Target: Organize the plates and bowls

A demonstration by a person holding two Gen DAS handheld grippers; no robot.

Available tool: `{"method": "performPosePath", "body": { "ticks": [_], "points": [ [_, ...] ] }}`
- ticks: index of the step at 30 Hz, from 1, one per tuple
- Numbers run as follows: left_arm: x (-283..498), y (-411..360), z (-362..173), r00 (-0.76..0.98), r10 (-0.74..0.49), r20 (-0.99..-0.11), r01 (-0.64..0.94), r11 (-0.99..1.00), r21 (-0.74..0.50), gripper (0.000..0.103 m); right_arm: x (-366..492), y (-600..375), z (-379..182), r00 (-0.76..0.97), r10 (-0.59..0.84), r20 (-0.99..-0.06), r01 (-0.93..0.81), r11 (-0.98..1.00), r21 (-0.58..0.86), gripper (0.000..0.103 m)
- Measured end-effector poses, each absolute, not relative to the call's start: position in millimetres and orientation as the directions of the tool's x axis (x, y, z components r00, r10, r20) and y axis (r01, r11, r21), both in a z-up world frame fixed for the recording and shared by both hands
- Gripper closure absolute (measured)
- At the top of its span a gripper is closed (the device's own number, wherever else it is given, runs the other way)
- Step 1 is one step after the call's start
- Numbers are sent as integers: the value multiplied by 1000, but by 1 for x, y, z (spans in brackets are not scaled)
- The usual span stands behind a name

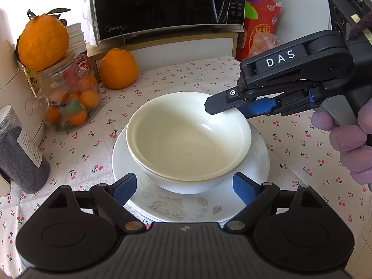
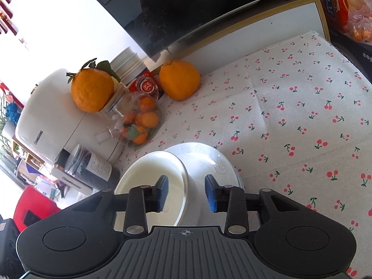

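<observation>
Cherry-print tablecloth (image 1: 290, 144), black microwave (image 1: 162, 2) at back; bright daylight

A: Where is the table (image 2: 302, 88) open?

B: In the right wrist view the cherry-print cloth lies bare across the whole right half of the frame, up to the far edge.

A: And the left of the frame?

B: Crowded. A dark jar (image 1: 21, 153), a glass jar of fruit (image 1: 69, 100) with an orange (image 1: 43, 43) on its lid, and a second orange (image 1: 118, 68) stand close together, a white appliance (image 2: 53, 121) behind them.

A: Behind?

B: The microwave (image 1: 162, 4) on its white base walls off the back.

A: The middle?

B: Stacked bowls (image 1: 188, 139) on plates (image 1: 130, 162) fill it. The right tongs (image 1: 223, 108) straddle the bowls' far-right rim, apart; the left tongs (image 1: 186, 189) gape at the near side.
</observation>
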State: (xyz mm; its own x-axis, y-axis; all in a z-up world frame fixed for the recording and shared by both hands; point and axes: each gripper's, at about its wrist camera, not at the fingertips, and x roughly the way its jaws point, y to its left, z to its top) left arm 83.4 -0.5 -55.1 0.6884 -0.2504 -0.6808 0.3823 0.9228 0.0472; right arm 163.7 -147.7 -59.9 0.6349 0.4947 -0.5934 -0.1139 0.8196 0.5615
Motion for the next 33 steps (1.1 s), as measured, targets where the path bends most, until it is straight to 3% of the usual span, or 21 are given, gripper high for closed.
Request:
{"method": "performPosePath", "body": {
  "ticks": [1, 13, 21, 25, 33],
  "points": [
    [83, -1, -55, 686, -248, -684, 383, 922, 50, 13, 163, -150, -59, 640, 489, -592, -107, 820, 562, 48],
    [56, 13, -34, 694, -259, -672, 337, 941, -15, 3, 129, -177, -29, 696, 411, -589, -81, 860, 504, 31],
    [28, 18, -24, 685, -158, -712, 172, 984, -53, 2, 78, -181, -10, 728, 272, -629, -81, 946, 315, 28],
    [15, 16, -20, 680, -113, -724, 109, 993, -52, 1, 50, -175, -5, 747, 196, -635, -70, 973, 218, 11],
    [-2, 3, -14, 679, -22, -733, 13, 1000, -19, 0, 14, -161, -18, 660, 112, -743, 21, 986, 167, 6]
  ]
}}
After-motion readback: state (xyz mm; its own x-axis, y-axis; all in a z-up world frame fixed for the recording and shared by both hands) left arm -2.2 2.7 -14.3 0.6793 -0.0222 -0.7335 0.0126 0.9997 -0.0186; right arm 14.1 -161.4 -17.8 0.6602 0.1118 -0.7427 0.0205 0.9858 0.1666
